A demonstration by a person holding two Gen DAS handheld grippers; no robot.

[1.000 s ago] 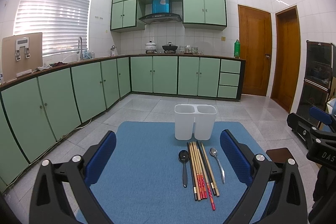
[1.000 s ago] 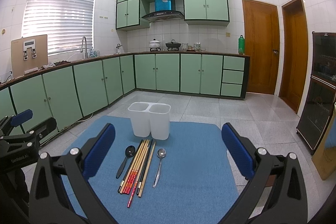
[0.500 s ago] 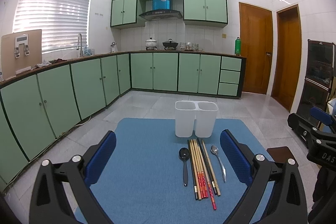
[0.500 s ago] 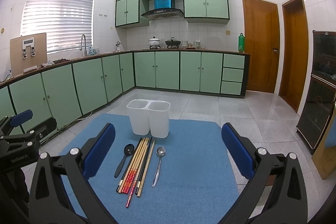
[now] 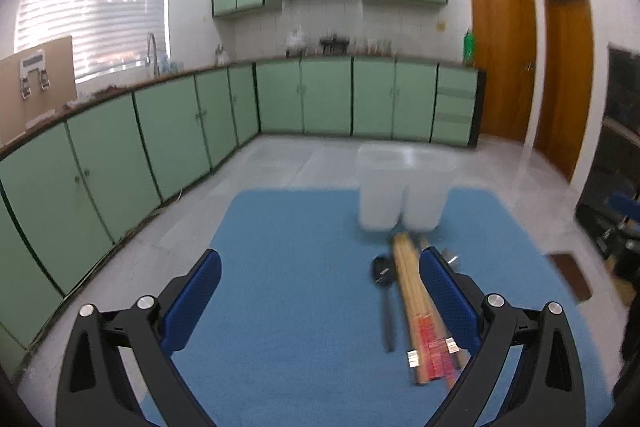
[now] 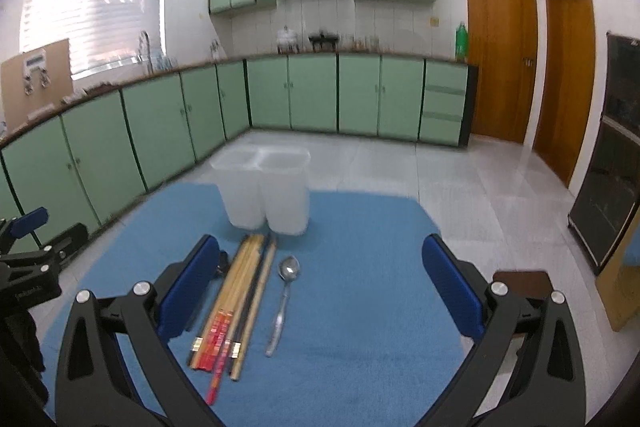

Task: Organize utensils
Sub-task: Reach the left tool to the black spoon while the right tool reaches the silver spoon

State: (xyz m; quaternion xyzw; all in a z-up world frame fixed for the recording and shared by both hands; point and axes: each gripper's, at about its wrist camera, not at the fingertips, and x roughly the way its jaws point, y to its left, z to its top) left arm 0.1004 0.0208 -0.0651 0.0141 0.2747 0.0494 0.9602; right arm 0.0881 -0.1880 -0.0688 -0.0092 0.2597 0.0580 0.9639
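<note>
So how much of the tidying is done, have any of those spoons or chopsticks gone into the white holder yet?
Nothing is put away, as far as these views show. The chopsticks, silver spoon and black spoon all lie on the blue mat in front of the white holder. The left gripper and right gripper are both open and empty. Every utensil is left to move.

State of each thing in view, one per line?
Left gripper: open, empty.
Right gripper: open, empty.
Holder: upright, both compartments look empty.
Chopsticks: bundled flat on mat.
Silver spoon: flat, bowl up.
Black spoon: flat on mat.
</note>
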